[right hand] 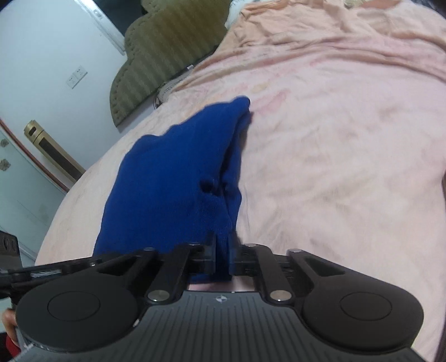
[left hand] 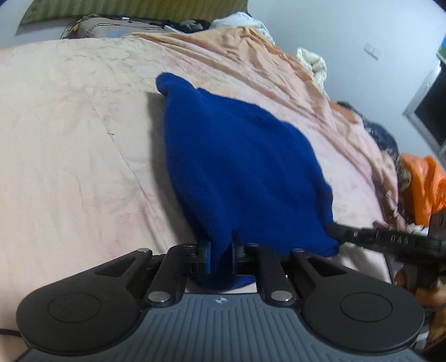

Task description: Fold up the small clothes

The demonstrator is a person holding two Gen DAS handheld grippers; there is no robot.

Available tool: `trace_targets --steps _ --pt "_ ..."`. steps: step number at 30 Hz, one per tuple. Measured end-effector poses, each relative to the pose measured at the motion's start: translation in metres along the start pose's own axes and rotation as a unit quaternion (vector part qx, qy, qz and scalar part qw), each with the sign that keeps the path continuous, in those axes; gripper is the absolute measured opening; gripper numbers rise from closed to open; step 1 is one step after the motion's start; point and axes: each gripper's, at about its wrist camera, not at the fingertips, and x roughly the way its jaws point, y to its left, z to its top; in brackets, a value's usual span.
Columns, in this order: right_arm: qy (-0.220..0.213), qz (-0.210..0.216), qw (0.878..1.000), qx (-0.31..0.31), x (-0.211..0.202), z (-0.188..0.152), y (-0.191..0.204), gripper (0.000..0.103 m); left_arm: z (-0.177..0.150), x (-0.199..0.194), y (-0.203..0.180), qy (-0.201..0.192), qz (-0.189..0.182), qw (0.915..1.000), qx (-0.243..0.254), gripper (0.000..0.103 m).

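A dark blue knitted garment [left hand: 237, 167] is stretched out over the pink bedsheet [left hand: 69, 139]. My left gripper [left hand: 221, 252] is shut on its near edge. My right gripper [right hand: 222, 254] is shut on another part of the same near edge; the blue garment [right hand: 172, 181] runs away from it to a narrow far end. In the left wrist view the right gripper's fingers [left hand: 362, 236] reach in from the right and touch the cloth's right corner. The near edge is lifted between the two grippers, and the far end rests on the bed.
The bedsheet [right hand: 334, 139] is wrinkled. A padded olive headboard [right hand: 167, 41] stands by a white wall. Pillows and heaped clothes [left hand: 195, 25] lie at the bed's far end. An orange bag [left hand: 423, 189] and clutter sit off the bed's right edge.
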Motion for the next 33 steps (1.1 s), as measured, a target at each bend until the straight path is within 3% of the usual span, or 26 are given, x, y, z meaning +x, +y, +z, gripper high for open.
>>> trace_targets --steps 3,5,8,9,11,12,13,14,16,18,20,22,28,31,33 --pt "-0.015 0.016 1.000 0.004 -0.012 -0.005 0.006 0.008 -0.002 -0.013 0.000 -0.015 0.013 0.9996 0.018 0.010" --pt "-0.018 0.029 0.999 -0.003 -0.020 -0.011 0.012 0.008 -0.007 -0.008 -0.003 -0.002 0.030 0.9990 0.032 0.010" --pt "0.004 -0.002 1.000 -0.026 -0.013 -0.018 0.014 0.008 -0.009 -0.007 -0.012 -0.003 0.055 0.9974 0.047 0.012" --pt "0.006 -0.011 1.000 -0.029 -0.010 -0.018 0.013 0.015 -0.008 -0.011 -0.017 -0.007 0.067 0.9964 0.052 0.013" --pt "-0.017 -0.029 0.999 -0.028 -0.018 -0.017 0.018 0.025 -0.009 -0.021 -0.031 -0.024 0.102 0.9918 0.073 0.026" --pt "-0.038 -0.047 0.997 -0.046 -0.024 -0.016 0.026 0.024 -0.010 -0.023 -0.038 -0.034 0.122 0.9879 0.089 0.049" --pt "-0.059 -0.069 0.993 -0.079 -0.029 -0.015 0.036 0.024 -0.012 -0.024 -0.046 -0.045 0.142 0.9832 0.105 0.081" --pt "-0.072 -0.077 0.988 -0.113 -0.030 -0.015 0.047 0.024 -0.014 -0.022 -0.052 -0.055 0.165 0.9779 0.116 0.091" --pt "-0.072 -0.059 0.986 -0.141 -0.024 -0.015 0.060 0.023 -0.018 -0.017 -0.062 -0.066 0.200 0.9689 0.129 0.093" --pt "-0.045 -0.050 0.986 -0.152 -0.007 -0.018 0.065 0.025 -0.022 -0.007 -0.071 -0.050 0.219 0.9643 0.140 0.093" --pt "-0.029 -0.092 0.981 -0.169 0.011 -0.024 0.063 0.020 -0.027 -0.004 -0.074 -0.042 0.235 0.9614 0.137 0.093" --pt "-0.044 -0.130 0.975 -0.173 0.011 -0.029 0.063 0.021 -0.031 -0.004 -0.075 -0.037 0.235 0.9623 0.132 0.093" --pt "-0.054 -0.112 0.972 -0.201 -0.005 -0.037 0.076 0.039 -0.036 -0.005 -0.074 -0.024 0.231 0.9678 0.098 0.093" --pt "-0.031 -0.147 0.969 -0.194 0.001 -0.042 0.070 0.042 -0.041 -0.006 -0.075 -0.024 0.244 0.9644 0.099 0.093" --pt "-0.039 -0.135 0.973 -0.184 -0.009 -0.047 0.071 0.042 -0.044 -0.006 -0.077 -0.019 0.257 0.9610 0.101 0.093"
